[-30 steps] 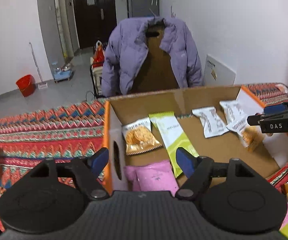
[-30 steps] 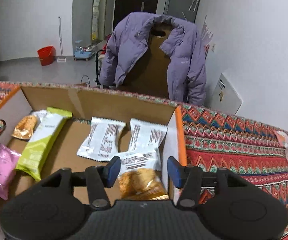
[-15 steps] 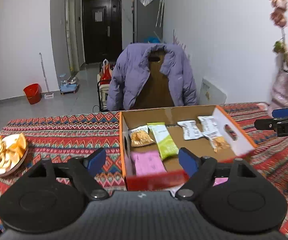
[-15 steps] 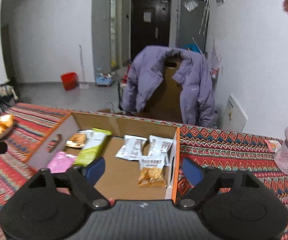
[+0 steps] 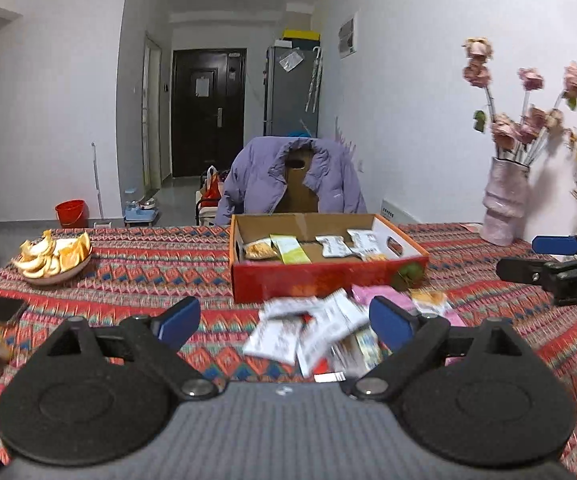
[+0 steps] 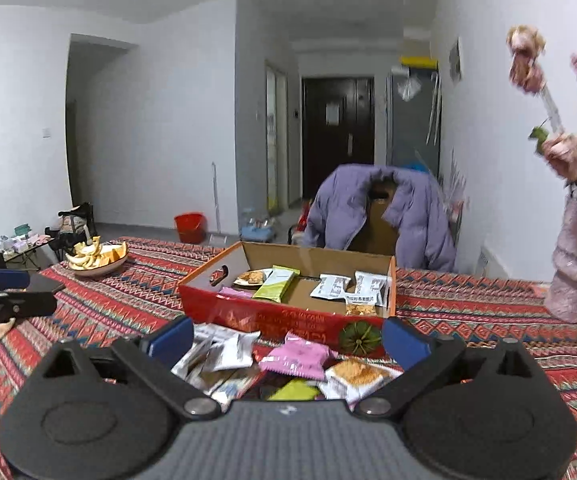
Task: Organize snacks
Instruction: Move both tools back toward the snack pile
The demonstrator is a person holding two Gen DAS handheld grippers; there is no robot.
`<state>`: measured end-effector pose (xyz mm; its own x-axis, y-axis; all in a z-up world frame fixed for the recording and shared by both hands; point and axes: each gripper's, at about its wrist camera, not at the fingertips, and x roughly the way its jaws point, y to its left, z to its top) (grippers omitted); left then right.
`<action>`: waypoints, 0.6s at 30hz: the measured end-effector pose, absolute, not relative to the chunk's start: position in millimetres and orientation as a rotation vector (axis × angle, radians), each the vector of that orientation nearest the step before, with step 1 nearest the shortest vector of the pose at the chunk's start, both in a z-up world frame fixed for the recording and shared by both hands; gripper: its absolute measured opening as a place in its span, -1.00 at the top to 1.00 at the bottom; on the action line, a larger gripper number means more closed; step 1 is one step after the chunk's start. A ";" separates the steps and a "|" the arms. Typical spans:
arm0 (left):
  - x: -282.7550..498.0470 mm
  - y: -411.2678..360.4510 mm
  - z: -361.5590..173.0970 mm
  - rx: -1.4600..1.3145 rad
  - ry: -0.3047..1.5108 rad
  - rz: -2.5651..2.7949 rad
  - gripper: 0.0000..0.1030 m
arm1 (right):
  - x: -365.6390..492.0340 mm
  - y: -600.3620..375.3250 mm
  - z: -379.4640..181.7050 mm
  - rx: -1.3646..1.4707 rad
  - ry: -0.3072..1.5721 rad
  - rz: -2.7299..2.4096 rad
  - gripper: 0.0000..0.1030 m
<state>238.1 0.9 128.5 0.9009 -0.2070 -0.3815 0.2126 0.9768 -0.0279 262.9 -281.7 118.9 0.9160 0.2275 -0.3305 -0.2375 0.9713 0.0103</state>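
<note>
Right wrist view: both hand-held grippers, left and right, opening, nothing between; loose packets before box; best pinch one edge

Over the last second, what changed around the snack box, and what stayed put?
Both claws pulled back from over the box toward the near table edge, jaws opening wider, nothing between them. The left claw and right claw now face the loose packets lying before the box. The packets inside the box, green packet included, lie as before.
</note>
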 end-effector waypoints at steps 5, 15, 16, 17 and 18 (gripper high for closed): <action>191.3 0.5 108.1 0.012 0.383 -0.210 -0.89 | 208.8 -272.2 87.4 -0.028 0.316 0.207 -1.00; 181.5 -9.9 72.3 0.030 0.477 -0.213 -0.89 | 171.3 -263.6 44.7 -0.045 0.382 0.202 -1.00; 183.0 -10.6 71.9 0.031 0.477 -0.215 -0.89 | 171.3 -264.1 44.1 -0.040 0.381 0.200 -1.00; 184.8 -11.4 71.4 0.033 0.478 -0.217 -0.89 | 172.6 -264.8 43.6 -0.034 0.381 0.199 -1.00; 187.5 -12.3 71.3 0.034 0.481 -0.217 -0.89 | 175.4 -266.1 43.3 -0.028 0.384 0.199 -1.00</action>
